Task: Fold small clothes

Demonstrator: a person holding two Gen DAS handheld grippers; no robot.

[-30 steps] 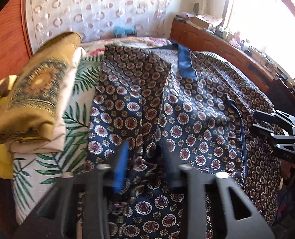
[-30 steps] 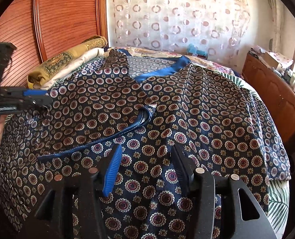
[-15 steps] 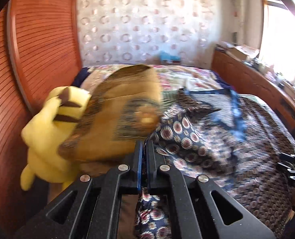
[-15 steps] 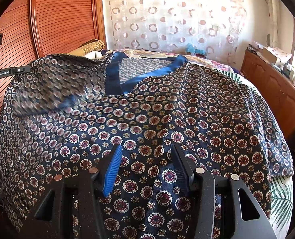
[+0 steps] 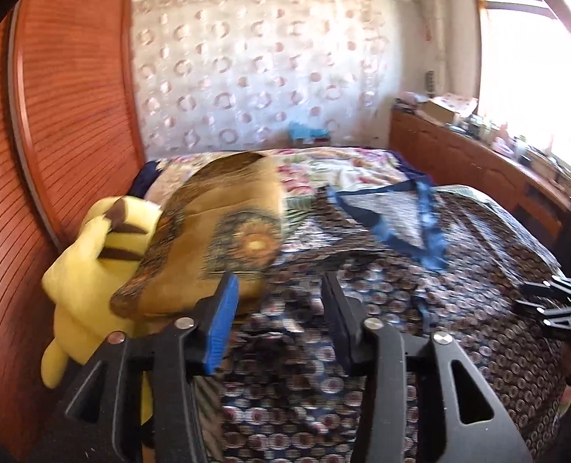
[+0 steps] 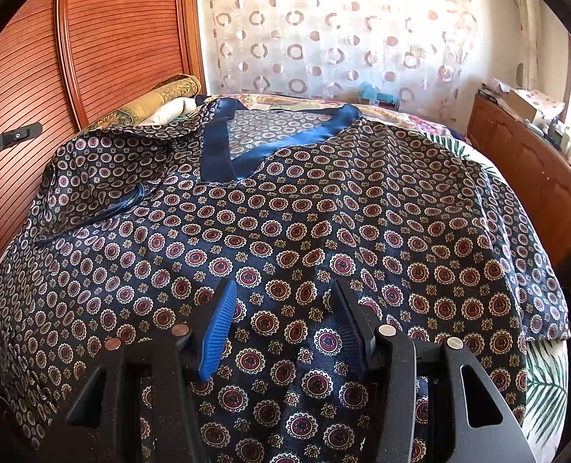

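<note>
Ribbed wood backs glossy medallion-print shirt [image 6: 324,231]; left gripper [image 5: 281,316], just opened, and right gripper [image 6: 285,320] gape empty.

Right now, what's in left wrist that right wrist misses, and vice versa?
Left wrist only: the yellow plush toy against the wooden panel, and the right gripper at the frame's right edge. Right wrist only: the whole V-neck laid flat, and the palm-print sheet at lower right. Both: the navy patterned garment, the folded mustard cloth, the circle-print curtain, and each camera's own open jaws with nothing between them.
</note>
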